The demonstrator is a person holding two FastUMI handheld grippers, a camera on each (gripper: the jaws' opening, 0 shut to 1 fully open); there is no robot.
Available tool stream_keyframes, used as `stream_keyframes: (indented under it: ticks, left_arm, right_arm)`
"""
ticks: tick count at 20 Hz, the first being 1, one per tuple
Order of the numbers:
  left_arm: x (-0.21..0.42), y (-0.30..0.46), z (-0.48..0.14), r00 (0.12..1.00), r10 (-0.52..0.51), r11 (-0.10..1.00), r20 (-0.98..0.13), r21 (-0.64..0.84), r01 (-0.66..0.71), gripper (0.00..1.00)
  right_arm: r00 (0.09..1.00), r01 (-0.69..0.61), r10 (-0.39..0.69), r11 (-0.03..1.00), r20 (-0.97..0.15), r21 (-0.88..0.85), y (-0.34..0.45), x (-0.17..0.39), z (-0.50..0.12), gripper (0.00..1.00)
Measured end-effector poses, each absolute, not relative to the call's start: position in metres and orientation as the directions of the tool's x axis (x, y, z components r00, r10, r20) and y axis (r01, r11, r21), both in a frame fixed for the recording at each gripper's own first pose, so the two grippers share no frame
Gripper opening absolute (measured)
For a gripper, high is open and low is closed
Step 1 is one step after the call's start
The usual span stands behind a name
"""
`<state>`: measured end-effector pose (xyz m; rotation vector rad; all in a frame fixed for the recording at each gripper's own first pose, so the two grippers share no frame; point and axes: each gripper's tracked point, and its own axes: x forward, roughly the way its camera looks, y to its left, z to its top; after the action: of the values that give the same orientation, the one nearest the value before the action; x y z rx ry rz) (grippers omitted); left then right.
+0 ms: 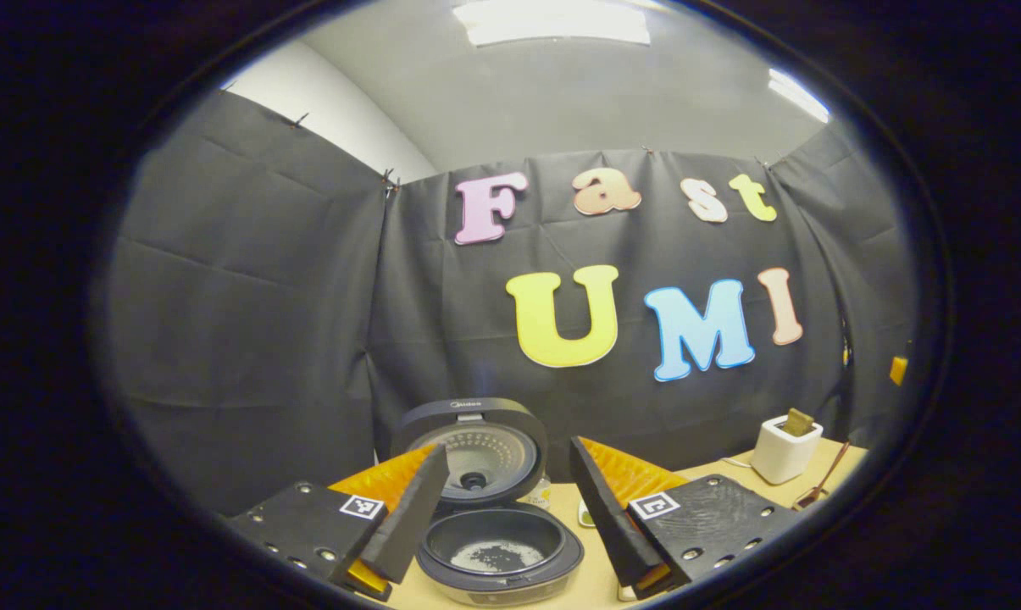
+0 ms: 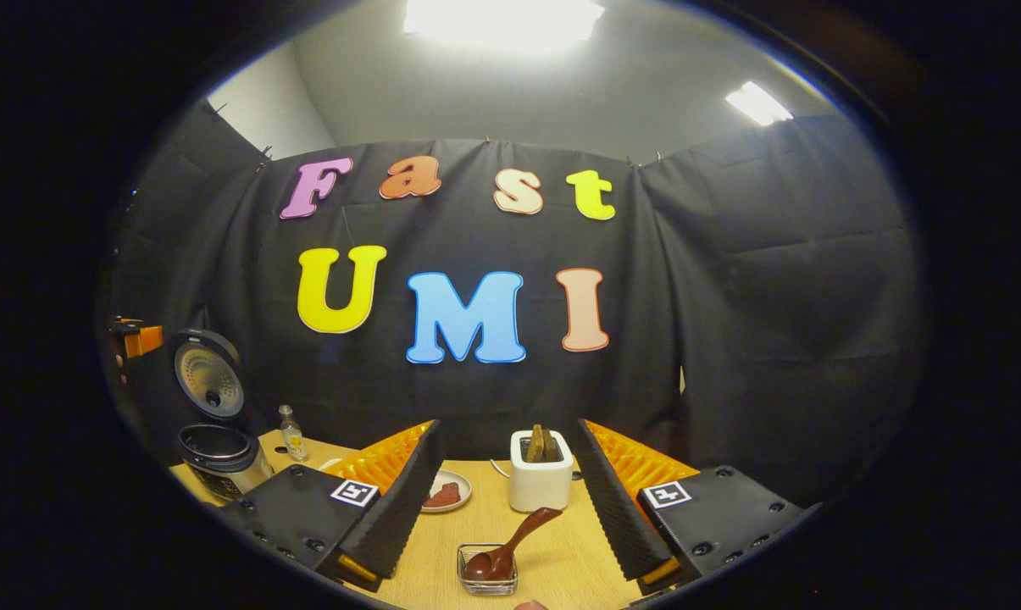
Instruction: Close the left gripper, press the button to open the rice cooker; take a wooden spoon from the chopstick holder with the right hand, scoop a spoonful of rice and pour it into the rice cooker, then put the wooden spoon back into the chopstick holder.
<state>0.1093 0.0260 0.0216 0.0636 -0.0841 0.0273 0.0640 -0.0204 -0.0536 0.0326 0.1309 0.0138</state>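
Note:
The dark rice cooker [image 1: 561, 546] stands open right in front of my left gripper [image 1: 507, 447], lid [image 1: 476, 440] tilted up and back. A little pale rice lies in the bottom of its pot [image 1: 497, 557]. The left gripper is open, one finger on each side of the cooker, holding nothing. My right gripper [image 2: 507, 424] is open and empty too. Below and between its fingers the wooden spoon [image 2: 510, 546] rests with its bowl in a small clear square holder [image 2: 486, 583], handle slanting up to the right. The cooker [image 2: 213, 445] stands far left in the right gripper view.
A white toaster [image 2: 541, 479] with bread slices stands behind the spoon, also seen as the white toaster [image 1: 785, 449] at the right. A small plate [image 2: 446, 491] with something reddish and a little bottle [image 2: 290, 432] sit on the wooden table [image 2: 561, 559].

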Motion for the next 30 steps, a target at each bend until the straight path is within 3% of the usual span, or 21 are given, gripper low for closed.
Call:
stream_keyframes:
  ticks: [9,17,18,19,22,26,27,28,29,30]
  left_arm:
    - [0.028,-0.004,0.020,0.996,0.058,0.996,0.067,0.071,-0.062,0.87]
    - [0.001,-0.004,0.011,0.995,0.102,0.990,0.021,0.098,-0.103,0.89]
    - [-0.001,-0.002,0.008,0.994,0.109,0.989,0.016,0.102,-0.110,0.89]
    - [-0.002,-0.001,0.006,0.993,0.118,0.987,0.009,0.106,-0.118,0.89]
    - [-0.007,0.005,0.002,0.990,0.141,0.985,-0.007,0.104,-0.140,0.89]
    - [-0.015,0.011,-0.002,0.985,0.170,0.980,-0.014,0.102,-0.168,0.89]
    - [-0.017,0.012,-0.003,0.984,0.176,0.979,-0.014,0.103,-0.173,0.89]
    - [-0.019,0.013,-0.002,0.984,0.180,0.978,-0.012,0.105,-0.178,0.87]
    - [-0.019,0.013,-0.001,0.983,0.184,0.977,-0.010,0.107,-0.182,0.87]
    - [-0.021,0.013,0.000,0.982,0.189,0.977,-0.009,0.107,-0.187,0.87]
  right_arm:
    - [0.928,-0.011,0.087,0.978,-0.362,0.207,-0.038,0.106,-0.141,0.98]
    - [0.815,0.037,0.117,0.967,-0.568,0.253,-0.043,0.122,-0.240,0.98]
    - [0.798,0.048,0.118,0.965,-0.592,0.257,-0.044,0.121,-0.252,0.93]
    - [0.779,0.056,0.121,0.964,-0.615,0.261,-0.044,0.120,-0.261,0.98]
    - [0.739,0.072,0.141,0.956,-0.659,0.285,-0.041,0.119,-0.280,0.98]
    - [0.694,0.089,0.193,0.933,-0.694,0.349,-0.031,0.121,-0.296,0.82]
    - [0.686,0.097,0.204,0.925,-0.698,0.367,-0.030,0.121,-0.299,0.65]
    - [0.682,0.106,0.223,0.912,-0.696,0.396,-0.027,0.123,-0.300,0.65]
    - [0.675,0.117,0.236,0.902,-0.699,0.417,-0.024,0.123,-0.300,0.43]
    - [0.672,0.119,0.254,0.890,-0.696,0.440,-0.020,0.125,-0.299,0.40]
